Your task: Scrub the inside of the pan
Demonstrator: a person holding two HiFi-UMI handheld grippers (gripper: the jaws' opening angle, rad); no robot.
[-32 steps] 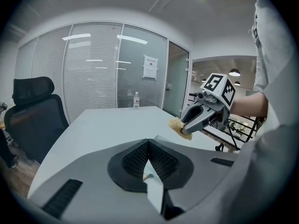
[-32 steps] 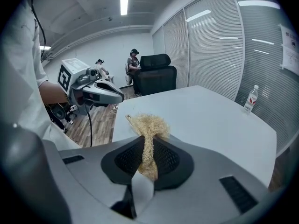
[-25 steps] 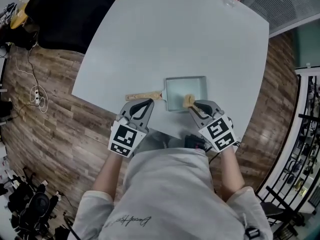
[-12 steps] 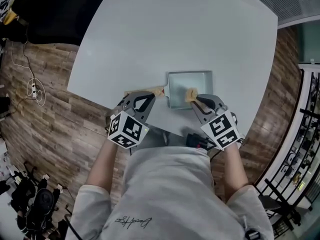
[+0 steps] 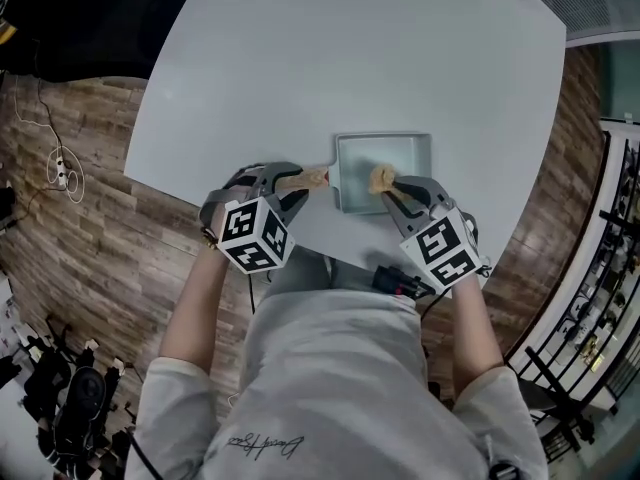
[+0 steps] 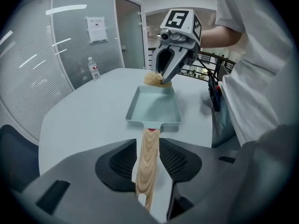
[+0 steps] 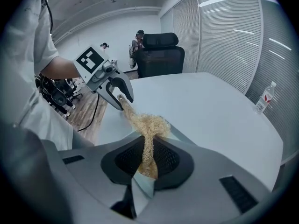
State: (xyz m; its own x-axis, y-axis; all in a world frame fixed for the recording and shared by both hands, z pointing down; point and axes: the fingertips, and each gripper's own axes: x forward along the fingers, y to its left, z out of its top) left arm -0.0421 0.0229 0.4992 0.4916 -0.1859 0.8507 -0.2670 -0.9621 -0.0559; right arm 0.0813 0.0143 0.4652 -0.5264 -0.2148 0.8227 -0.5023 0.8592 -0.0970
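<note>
The far and left parts of the table (image 5: 350, 48) lie open, and only a bottle (image 6: 94, 69) stands near the far right corner. Inside the pan (image 5: 385, 153) the floor is free except at the near wall, where the right tool (image 5: 392, 186) holds a scrub pad (image 5: 381, 178). The left tool (image 5: 290, 178), its jaws just opened, straddles the wooden handle (image 5: 312, 177), blocking the pan's left side.

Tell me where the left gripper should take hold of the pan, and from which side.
Grip the wooden handle mid-length, coming in along it from its free end, at the pan's left in the head view. It is straight, narrow and sticks out level from the pan wall, so jaws fit either side. The left gripper's jaws have just been opening and already straddle it.
</note>
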